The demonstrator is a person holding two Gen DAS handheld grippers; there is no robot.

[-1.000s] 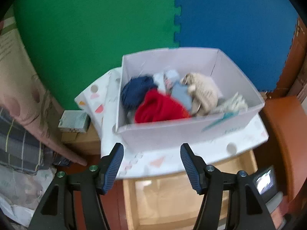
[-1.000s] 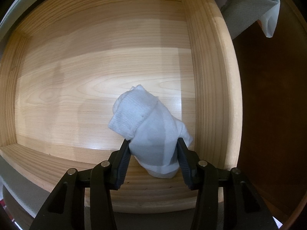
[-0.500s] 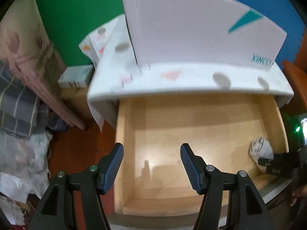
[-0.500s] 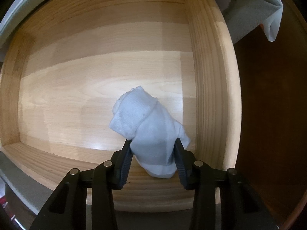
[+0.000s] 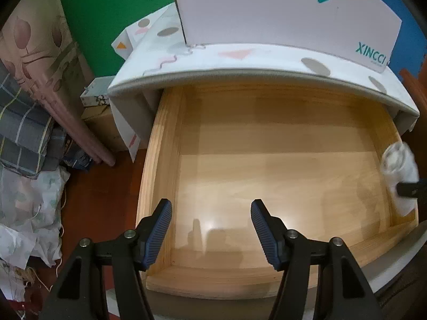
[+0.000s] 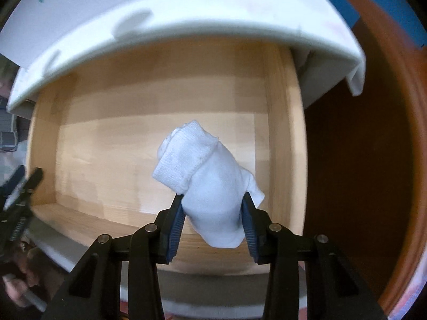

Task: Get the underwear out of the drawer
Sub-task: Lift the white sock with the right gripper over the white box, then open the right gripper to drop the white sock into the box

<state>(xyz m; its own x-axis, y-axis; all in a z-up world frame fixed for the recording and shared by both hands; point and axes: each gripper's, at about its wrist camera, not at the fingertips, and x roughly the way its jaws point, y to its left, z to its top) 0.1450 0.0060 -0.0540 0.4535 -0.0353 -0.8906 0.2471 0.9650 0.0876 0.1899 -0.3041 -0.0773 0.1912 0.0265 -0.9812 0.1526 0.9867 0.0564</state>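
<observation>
1. The right gripper points steeply downward; its jaws have just been closing and now clamp a rolled white garment between the blue ribbed pads.
2. The left gripper also tilts steeply down, its jaws standing apart with nothing between them.
3. In the right wrist view, part of a hand shows at the lower left edge, beside the left gripper's black frame.

drawer open above, tabletop overhanging — back
</observation>
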